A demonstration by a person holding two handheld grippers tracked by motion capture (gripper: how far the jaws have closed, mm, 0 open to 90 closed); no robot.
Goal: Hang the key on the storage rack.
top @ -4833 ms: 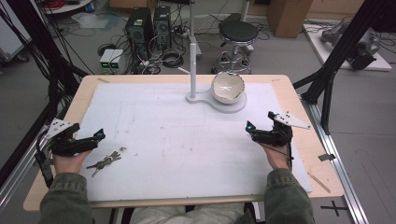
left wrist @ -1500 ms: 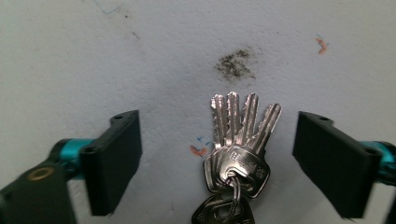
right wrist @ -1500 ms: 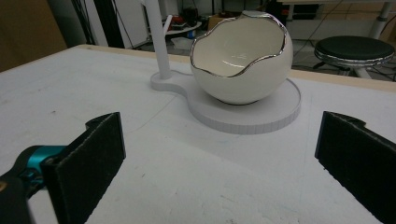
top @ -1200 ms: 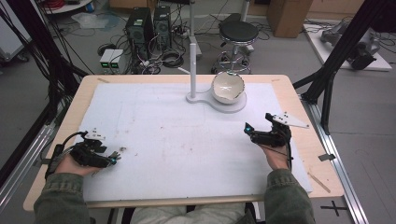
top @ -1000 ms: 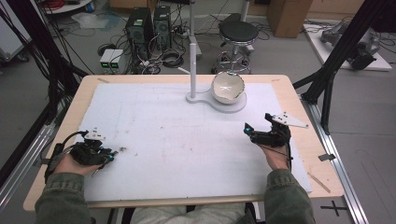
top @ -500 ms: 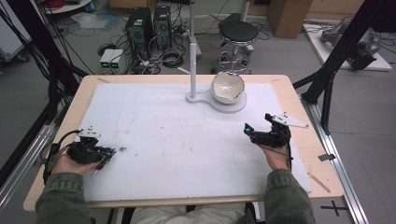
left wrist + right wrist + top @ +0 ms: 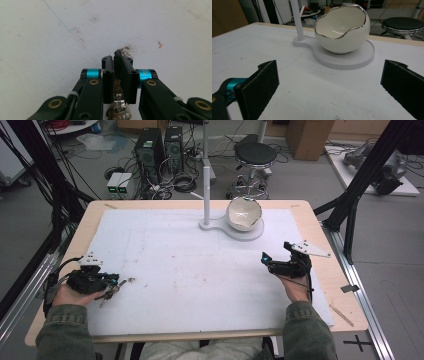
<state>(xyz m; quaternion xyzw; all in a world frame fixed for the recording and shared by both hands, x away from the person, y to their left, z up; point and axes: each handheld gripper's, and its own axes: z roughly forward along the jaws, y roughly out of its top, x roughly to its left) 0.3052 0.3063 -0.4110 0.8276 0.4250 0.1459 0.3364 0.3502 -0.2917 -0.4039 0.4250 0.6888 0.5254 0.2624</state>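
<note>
From the high view, the left gripper (image 7: 107,282) has come down on the bunch of keys (image 7: 111,291) at the near left of the white mat (image 7: 200,285), where some seconds ago it rested just beside them, so I judge the pick-up is now made. In the left gripper view the jaws are pressed together on the keys (image 7: 118,110), one key hanging below the pads. In the right gripper view the right gripper (image 7: 332,82) is wide apart and empty, facing the egg-shaped bowl (image 7: 342,28) on its round stand (image 7: 352,60).

Even, soft indoor light; slight blur, faint shadows.
</note>
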